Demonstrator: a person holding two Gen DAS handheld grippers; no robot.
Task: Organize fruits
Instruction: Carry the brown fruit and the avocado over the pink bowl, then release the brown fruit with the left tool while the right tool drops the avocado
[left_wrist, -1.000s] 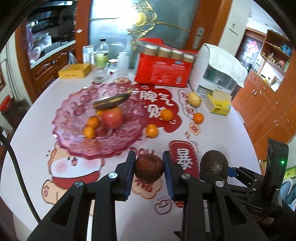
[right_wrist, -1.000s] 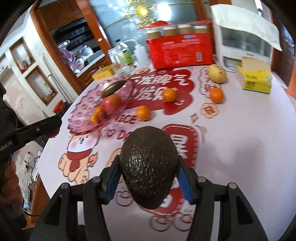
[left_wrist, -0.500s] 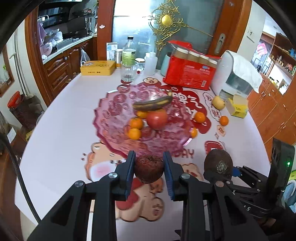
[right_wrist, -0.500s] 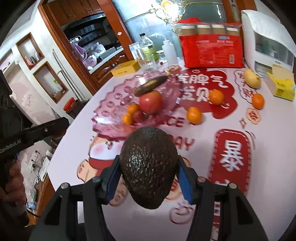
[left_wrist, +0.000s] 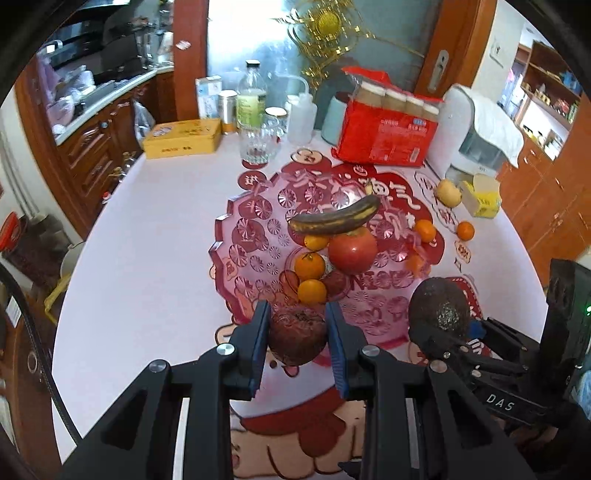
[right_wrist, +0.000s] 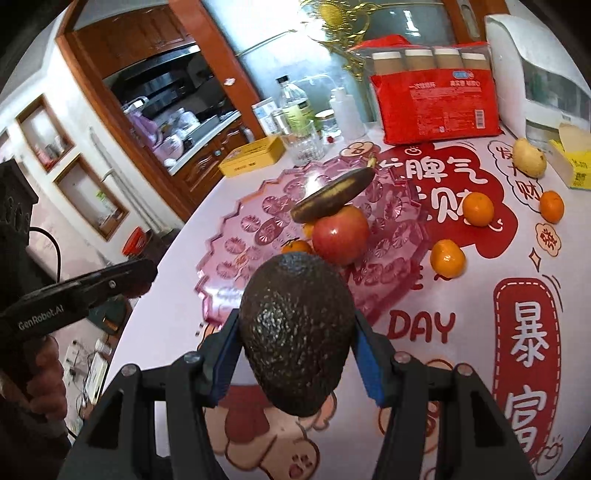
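My left gripper (left_wrist: 297, 341) is shut on a small wrinkled dark-red fruit (left_wrist: 297, 338), held just short of the near rim of the pink glass fruit plate (left_wrist: 251, 236). The plate holds a dark banana (left_wrist: 334, 219), a red apple (left_wrist: 352, 249) and several small oranges (left_wrist: 309, 265). My right gripper (right_wrist: 295, 349) is shut on a dark avocado (right_wrist: 295, 332), also near the plate's (right_wrist: 251, 229) front edge; the avocado (left_wrist: 439, 306) shows at lower right in the left wrist view. Loose oranges (right_wrist: 447, 258) and a yellow pear (right_wrist: 530, 157) lie on the table to the right.
At the table's far side stand a red package of jars (left_wrist: 388, 129), a bottle (left_wrist: 252, 99), a glass (left_wrist: 258, 146), a yellow tin (left_wrist: 183, 138), a white appliance (left_wrist: 484, 133) and a yellow box (left_wrist: 482, 195). Wooden cabinets flank the table. A hand (right_wrist: 33, 373) holds the left gripper's handle.
Both grippers have carried their fruits to the left across the table, towards the pink plate, which now lies straight ahead. Each grip has stayed the same.
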